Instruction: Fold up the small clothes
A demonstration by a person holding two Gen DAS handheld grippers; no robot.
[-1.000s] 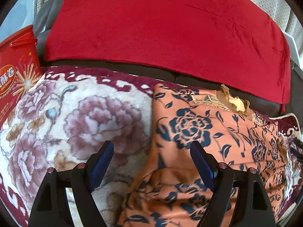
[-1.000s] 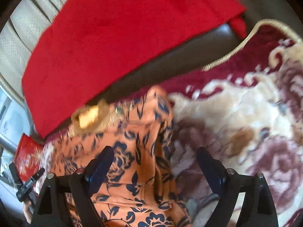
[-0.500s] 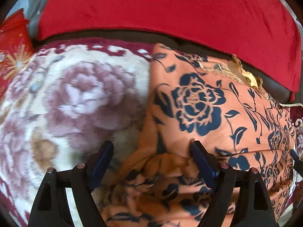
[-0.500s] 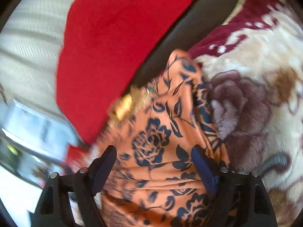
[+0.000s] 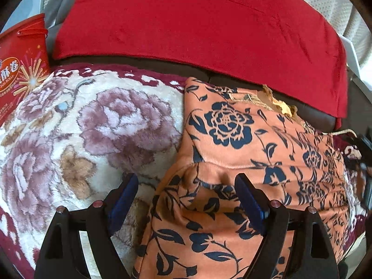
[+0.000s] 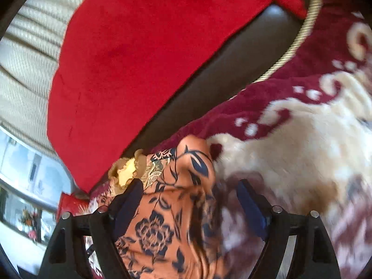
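Note:
An orange garment [image 5: 244, 144] with a navy flower print lies on a plush floral blanket [image 5: 97, 125] on a sofa seat, its gold-trimmed neck at the far side. My left gripper [image 5: 186, 186] hovers open over the garment's left edge, which runs between the blue pads; the right pad [image 5: 248, 197] is above a raised fold. In the blurred right wrist view the same garment [image 6: 162, 230] fills the lower middle. My right gripper [image 6: 189, 193] is open over its far right corner, with the left finger [image 6: 130, 200] by the gold neck trim [image 6: 126, 171]. Neither gripper's pads press on cloth.
A red throw [image 5: 197, 23] drapes the dark sofa back [image 6: 209, 93] behind the blanket. A red printed box [image 5: 18, 65] stands at the far left. The blanket's corded edge [image 6: 297, 34] runs at the right, and a window [image 6: 25, 174] shows beyond the sofa.
The left gripper has come lower over the garment's left edge. The right gripper has swung and rolled, so the garment's far right corner now sits between its fingers, and its jaws have narrowed slightly.

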